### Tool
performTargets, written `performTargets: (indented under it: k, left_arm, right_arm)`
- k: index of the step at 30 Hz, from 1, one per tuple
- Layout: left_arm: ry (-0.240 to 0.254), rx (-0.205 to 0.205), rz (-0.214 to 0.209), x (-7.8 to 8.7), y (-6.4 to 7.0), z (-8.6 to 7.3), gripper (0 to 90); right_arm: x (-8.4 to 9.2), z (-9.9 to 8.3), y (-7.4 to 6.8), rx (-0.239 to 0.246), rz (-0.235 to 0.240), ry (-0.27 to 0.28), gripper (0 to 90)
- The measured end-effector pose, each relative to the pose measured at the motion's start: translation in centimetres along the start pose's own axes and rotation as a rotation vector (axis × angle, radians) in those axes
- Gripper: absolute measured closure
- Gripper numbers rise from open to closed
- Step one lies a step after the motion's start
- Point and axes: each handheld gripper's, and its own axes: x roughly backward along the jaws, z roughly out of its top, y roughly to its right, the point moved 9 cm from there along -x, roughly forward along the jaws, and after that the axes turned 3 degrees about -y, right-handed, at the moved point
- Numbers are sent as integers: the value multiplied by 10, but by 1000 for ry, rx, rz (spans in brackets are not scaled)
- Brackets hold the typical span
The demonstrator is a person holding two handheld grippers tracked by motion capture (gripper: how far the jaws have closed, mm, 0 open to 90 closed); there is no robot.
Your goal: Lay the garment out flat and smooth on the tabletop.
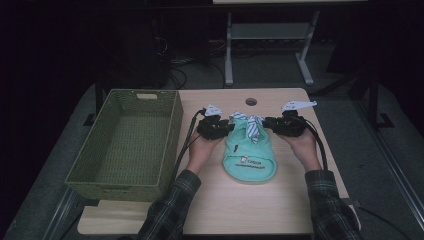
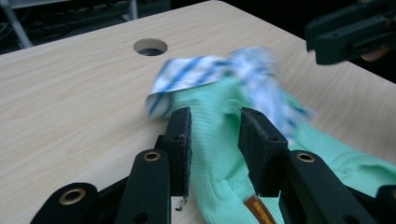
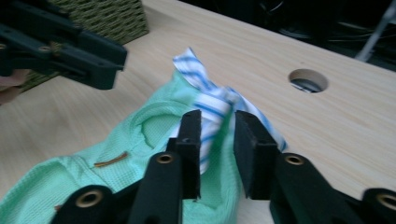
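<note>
The small mint-green knit garment with a blue-striped collar (image 1: 249, 155) lies flat mid-table, collar end away from the person. The left gripper (image 1: 222, 131) and right gripper (image 1: 270, 124) flank the collar, jaws parted, cloth between them ungripped.

Dim room, seemingly grey floor (image 1: 280, 75)

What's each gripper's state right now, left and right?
Left gripper: open, jaws astride the green garment, pads not pressing.
Right gripper: open, jaws astride the striped collar, not clamped.
</note>
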Motion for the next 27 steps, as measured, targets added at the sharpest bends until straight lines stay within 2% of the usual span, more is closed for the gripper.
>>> performTargets:
  k: [3,4,6,7,9,11,13,14,15,21,24,27]
  left_arm:
    - [-16,-3,-14,2,4,-3,664]
    - [-23,-5,-21,2,7,-6,688]
    - [-53,-18,-35,2,12,-12,798]
    - [-74,-28,-35,3,13,-16,798]
    - [-107,-41,-42,3,14,-23,895]
    - [-130,-53,-47,2,15,-29,896]
    - [-155,-48,-52,2,17,-35,896]
    - [-168,-43,-61,2,19,-40,897]
    - [-188,-54,-69,1,21,-47,896]
    - [-228,-62,-73,-5,24,-63,897]
    - [-267,-89,-66,-9,27,-72,896]
    - [-283,-105,-67,-10,29,-75,896]
  right_arm:
    - [4,0,1,-10,3,6,713]
    - [5,-1,1,-11,7,0,762]
    - [6,-8,-4,-14,22,-40,863]
    - [6,-8,-4,-14,22,-40,863]
    - [6,-16,-8,-10,29,-68,899]
    - [6,-18,-9,-6,35,-71,899]
    - [6,-25,-14,-6,44,-86,900]
    - [5,-34,-18,-2,52,-112,900]
    - [5,-36,-20,3,49,-115,900]
    - [0,-56,-25,18,45,-160,900]
    - [-3,-67,-26,10,42,-188,900]
    - [-5,-75,-25,9,39,-202,900]
